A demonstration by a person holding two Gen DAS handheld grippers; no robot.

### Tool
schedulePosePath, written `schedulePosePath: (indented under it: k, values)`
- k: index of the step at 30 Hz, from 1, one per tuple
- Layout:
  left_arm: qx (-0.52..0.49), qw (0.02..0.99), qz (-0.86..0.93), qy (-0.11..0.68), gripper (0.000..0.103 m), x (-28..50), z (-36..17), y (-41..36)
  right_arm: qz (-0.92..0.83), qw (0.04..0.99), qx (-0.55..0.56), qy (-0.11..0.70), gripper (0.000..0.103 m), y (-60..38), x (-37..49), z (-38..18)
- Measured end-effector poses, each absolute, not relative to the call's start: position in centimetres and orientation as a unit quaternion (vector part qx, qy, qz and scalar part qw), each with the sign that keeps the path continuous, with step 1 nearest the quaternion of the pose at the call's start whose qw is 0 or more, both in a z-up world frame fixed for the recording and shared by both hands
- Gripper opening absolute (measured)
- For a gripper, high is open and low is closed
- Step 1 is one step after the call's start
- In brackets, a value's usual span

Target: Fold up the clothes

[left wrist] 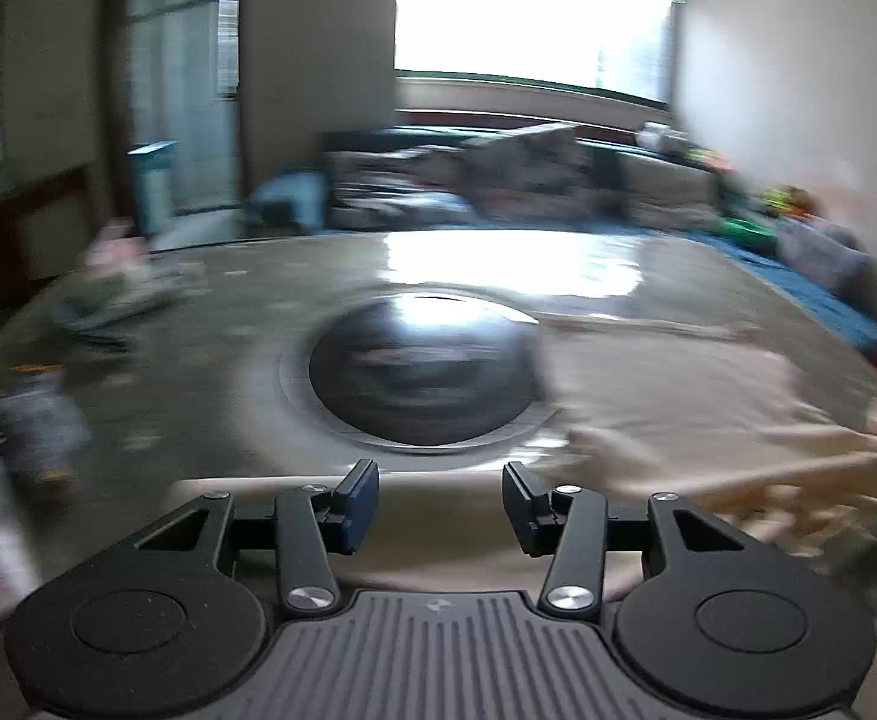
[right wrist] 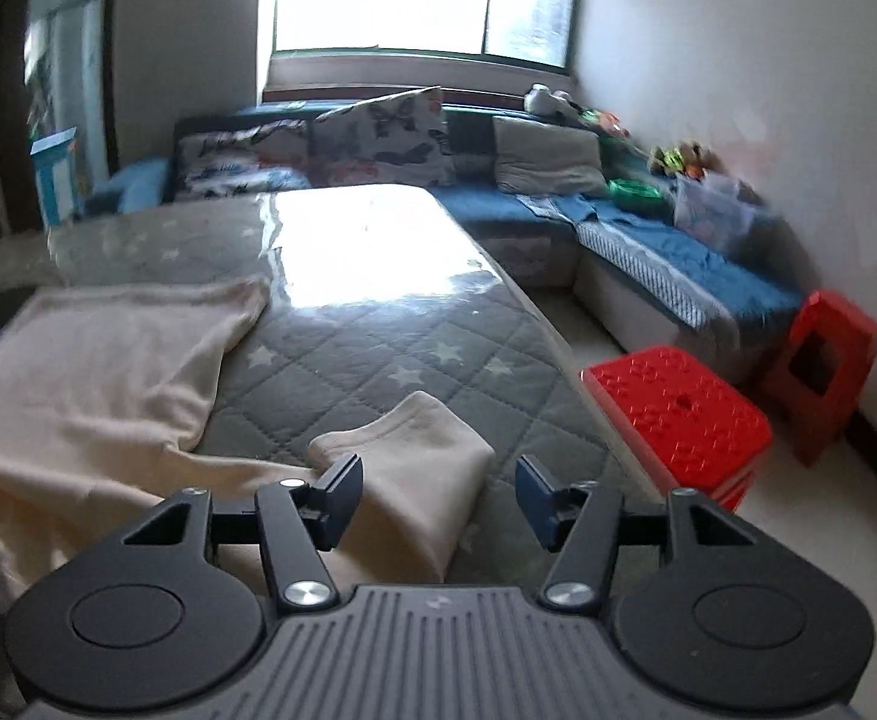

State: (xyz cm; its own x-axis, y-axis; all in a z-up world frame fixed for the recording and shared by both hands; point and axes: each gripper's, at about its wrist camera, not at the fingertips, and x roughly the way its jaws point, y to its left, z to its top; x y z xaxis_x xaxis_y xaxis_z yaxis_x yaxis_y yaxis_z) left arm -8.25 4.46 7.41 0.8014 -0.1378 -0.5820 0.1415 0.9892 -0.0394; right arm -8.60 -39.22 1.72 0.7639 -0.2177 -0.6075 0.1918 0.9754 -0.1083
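Note:
A cream garment [right wrist: 90, 372] lies spread on the grey quilted table [right wrist: 378, 348], its body to the left and one sleeve [right wrist: 426, 468] stretched toward the right edge. My right gripper [right wrist: 435, 501] hovers open just above that sleeve end, nothing between its fingers. In the blurred left wrist view the same cream garment [left wrist: 678, 396] lies right of centre, with a strip of it under my left gripper [left wrist: 440, 504], which is open and empty.
A dark round inset [left wrist: 420, 372] sits in the middle of the table [left wrist: 198, 372]. Blurred small items [left wrist: 108, 288] lie at its left. Two red stools [right wrist: 678, 420] stand on the floor to the right. A blue sofa [right wrist: 648, 228] with cushions runs behind.

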Motion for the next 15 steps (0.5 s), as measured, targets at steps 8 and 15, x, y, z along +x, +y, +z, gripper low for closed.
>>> schedulePosePath:
  k: [8, 15]
  values:
    - [0.037, 0.915, -0.23, 0.329, 0.049, -6.8, 5.5, -5.1, -0.174, 0.931, -0.023, 0.319, 0.07, -41.6, -8.5, 1.2]
    - [0.064, 0.897, -0.27, 0.343, 0.049, -6.7, 4.0, -8.2, -0.231, 0.921, -0.025, 0.312, 0.071, -43.7, -8.4, 0.7]
